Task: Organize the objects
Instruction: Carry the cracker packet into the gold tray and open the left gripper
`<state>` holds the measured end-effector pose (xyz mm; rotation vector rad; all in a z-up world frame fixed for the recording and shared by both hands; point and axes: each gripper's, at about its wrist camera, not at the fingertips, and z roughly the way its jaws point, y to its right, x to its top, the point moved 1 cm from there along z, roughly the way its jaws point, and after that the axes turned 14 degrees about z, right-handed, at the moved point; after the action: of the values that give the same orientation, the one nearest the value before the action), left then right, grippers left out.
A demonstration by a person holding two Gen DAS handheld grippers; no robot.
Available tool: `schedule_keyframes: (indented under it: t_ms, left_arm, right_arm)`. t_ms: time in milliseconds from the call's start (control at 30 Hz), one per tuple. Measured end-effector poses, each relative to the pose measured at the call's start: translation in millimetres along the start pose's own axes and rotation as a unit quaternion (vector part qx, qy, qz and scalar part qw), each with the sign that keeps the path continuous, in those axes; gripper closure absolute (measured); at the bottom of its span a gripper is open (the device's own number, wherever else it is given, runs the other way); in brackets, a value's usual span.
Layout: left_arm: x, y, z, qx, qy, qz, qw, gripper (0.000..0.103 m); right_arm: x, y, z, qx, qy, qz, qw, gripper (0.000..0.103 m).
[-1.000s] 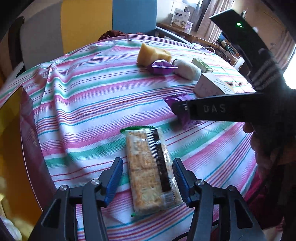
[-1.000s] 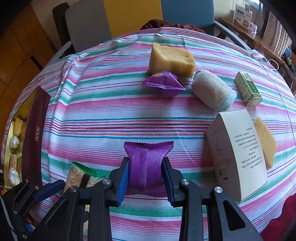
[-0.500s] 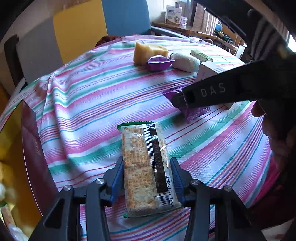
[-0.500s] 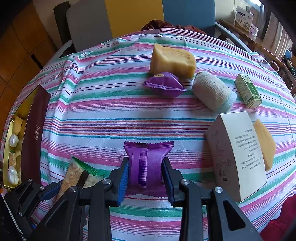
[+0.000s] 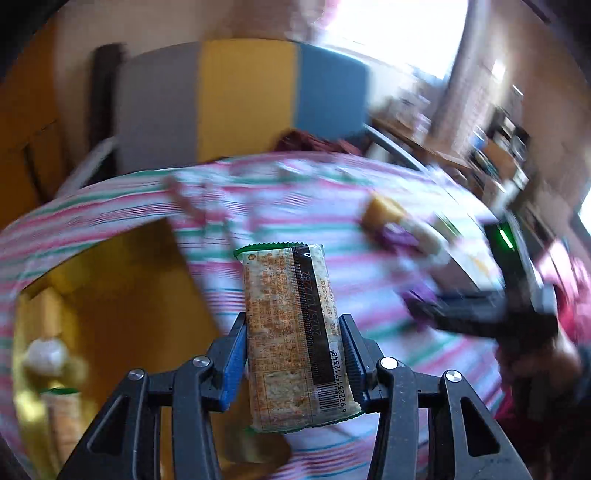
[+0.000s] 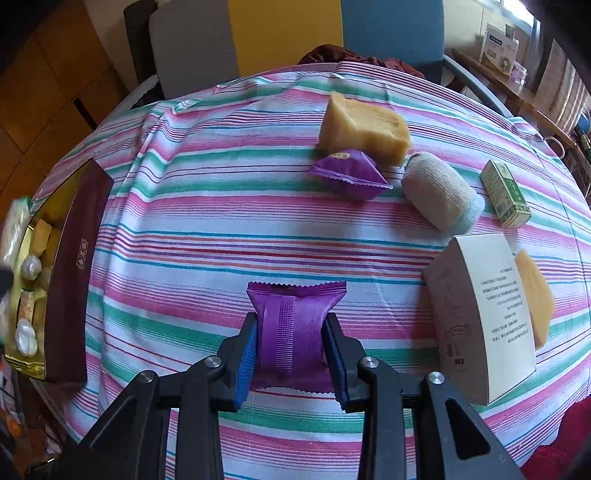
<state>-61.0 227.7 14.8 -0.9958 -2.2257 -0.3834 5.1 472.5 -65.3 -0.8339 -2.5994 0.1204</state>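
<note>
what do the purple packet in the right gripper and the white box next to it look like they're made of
Purple packet: thin, crinkly plastic film by the look of it, slightly glossy, with zigzag-cut ends and a ribbed heat-seal strip down the middle.
White box: probably matte paperboard, with crisp folded edges, flat faces and small printed text.

Daylight glares from a blown-out window (image 5: 399, 33) at the upper right. The left wrist view is motion-blurred; the right is sharp, edges fisheye-curved.
</note>
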Motion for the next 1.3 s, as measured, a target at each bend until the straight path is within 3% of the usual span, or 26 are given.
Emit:
schedule_keyframes:
  t_ms: [100,200,400,933,1167,1300]
  left_arm:
    - [-6.8,-55.6,-2.6,0.045,-0.013,-0.049,0.9977,0.055]
    - [-23.4,-118.0,4.1,0.075,-0.042,-0.122,0.9888,0.055]
    - [-50.2,-176.5,29.9,0.11,-0.094,-0.176,0.9737,0.055]
    - [-72.4,-210.9,80.7,0.152,-0.149,-0.189,0.9588,0.055]
    - [-73.5,-209.9,72.7,0.156,-0.14,-0.184,0.9603,0.053]
    - [-69.7,-199.0,52.2,0.171,-0.115,-0.164,0.9645,0.05]
  right_arm:
    - [-0.3,-0.8,0.4,-0.001,0.0,-0.002,1.0,0.069]
    - [-0.8,-1.2,1.5,-0.003,-0.002,-0.004,1.0,0.069]
    - [-0.7,-0.9,4.3,-0.007,-0.006,-0.002,1.0,0.069]
    - [-0.6,0.2,5.3,-0.009,-0.006,-0.002,1.0,0.069]
    - [-0.5,0.8,5.6,-0.013,-0.006,-0.001,1.0,0.069]
    - [-0.8,-0.5,5.8,-0.014,-0.005,-0.002,1.0,0.069]
